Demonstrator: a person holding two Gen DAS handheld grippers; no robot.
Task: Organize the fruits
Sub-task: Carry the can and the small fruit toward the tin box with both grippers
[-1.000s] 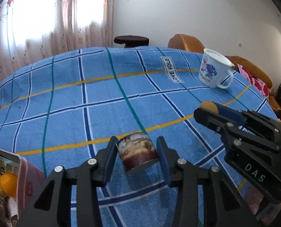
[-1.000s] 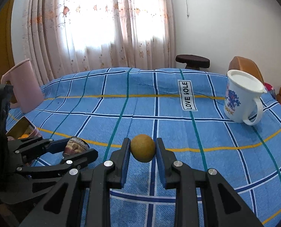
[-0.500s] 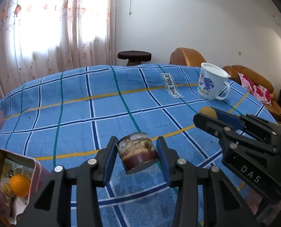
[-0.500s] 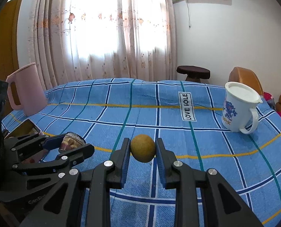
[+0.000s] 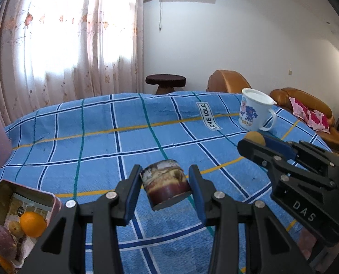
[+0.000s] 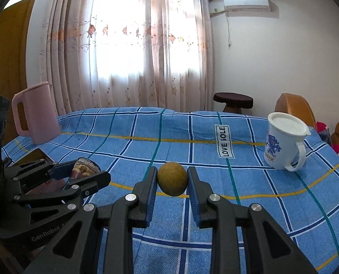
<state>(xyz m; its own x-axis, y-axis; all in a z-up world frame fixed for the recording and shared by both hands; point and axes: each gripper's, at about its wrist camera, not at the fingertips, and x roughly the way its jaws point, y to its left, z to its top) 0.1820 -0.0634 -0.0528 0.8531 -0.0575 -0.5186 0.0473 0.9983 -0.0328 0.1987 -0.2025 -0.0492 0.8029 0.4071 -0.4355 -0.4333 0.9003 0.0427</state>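
My left gripper is shut on a small brown and cream cup, tilted, held above the blue checked cloth. My right gripper is shut on a round yellow-brown fruit, also held above the cloth. Each gripper shows in the other's view: the right gripper at the right, the left gripper at the left. A pink tin box at the lower left holds an orange, a small yellow fruit and a purple fruit.
A white lidded mug with a blue print stands at the right of the table. A pink jug stands at the far left. A dark stool and orange-brown sofas lie beyond the table.
Both grippers have risen and tilted up with their loads still held. The pink box has come further into the left wrist view.
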